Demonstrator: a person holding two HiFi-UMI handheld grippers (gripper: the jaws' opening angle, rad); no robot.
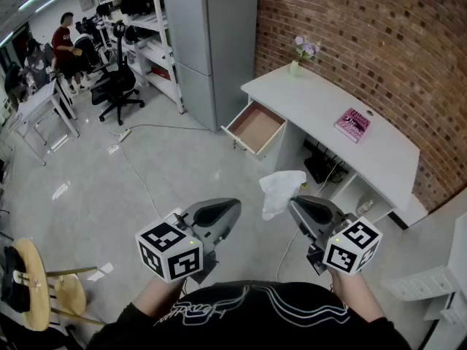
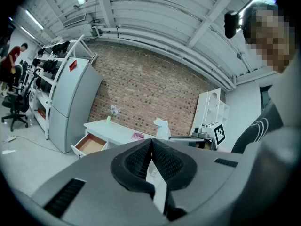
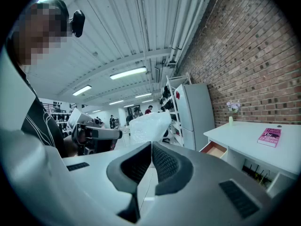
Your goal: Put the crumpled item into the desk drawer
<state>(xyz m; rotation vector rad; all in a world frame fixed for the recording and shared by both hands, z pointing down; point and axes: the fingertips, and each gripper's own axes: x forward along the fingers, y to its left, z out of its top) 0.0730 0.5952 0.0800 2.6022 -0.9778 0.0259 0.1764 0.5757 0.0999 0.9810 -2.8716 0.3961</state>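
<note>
The crumpled white item (image 1: 281, 190) hangs in the air at the tip of my right gripper (image 1: 293, 201), whose jaws are shut on its edge. In the right gripper view the crumpled item (image 3: 148, 126) rises just beyond the closed right gripper (image 3: 151, 147). My left gripper (image 1: 235, 204) is held beside it, shut with nothing in it; the left gripper (image 2: 151, 142) also shows closed in its own view. The desk drawer (image 1: 255, 126) stands pulled open and bare inside, at the left end of the white desk (image 1: 328, 108), well ahead of both grippers.
A pink book (image 1: 353, 125) and a small flower vase (image 1: 294, 65) sit on the desk against the brick wall. A grey fridge (image 1: 211, 42) stands left of the drawer. An office chair (image 1: 117, 86) and a person are far left; a wooden stool (image 1: 36, 283) is near left.
</note>
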